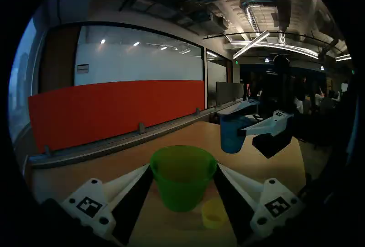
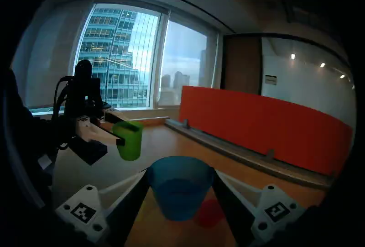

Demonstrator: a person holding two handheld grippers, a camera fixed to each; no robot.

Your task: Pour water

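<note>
A translucent green cup [image 1: 183,177] stands upright between the fingers of my left gripper [image 1: 182,185], which is shut on it above the wooden table [image 1: 182,142]. Farther off in the left gripper view, the other gripper [image 1: 244,126] holds a blue cup [image 1: 232,133]. In the right gripper view, my right gripper [image 2: 180,192] is shut on that blue cup [image 2: 179,186], upright, with water in its lower part. The left gripper [image 2: 114,133] and the green cup [image 2: 128,139] hang off to the left there, above the table [image 2: 164,144].
A small yellow lid-like disc [image 1: 213,213] lies on the table under the green cup, and a red one [image 2: 210,212] under the blue cup. An orange divider panel [image 1: 118,107] [image 2: 269,123] runs along the table's far edge. Large windows [image 2: 137,55] stand behind.
</note>
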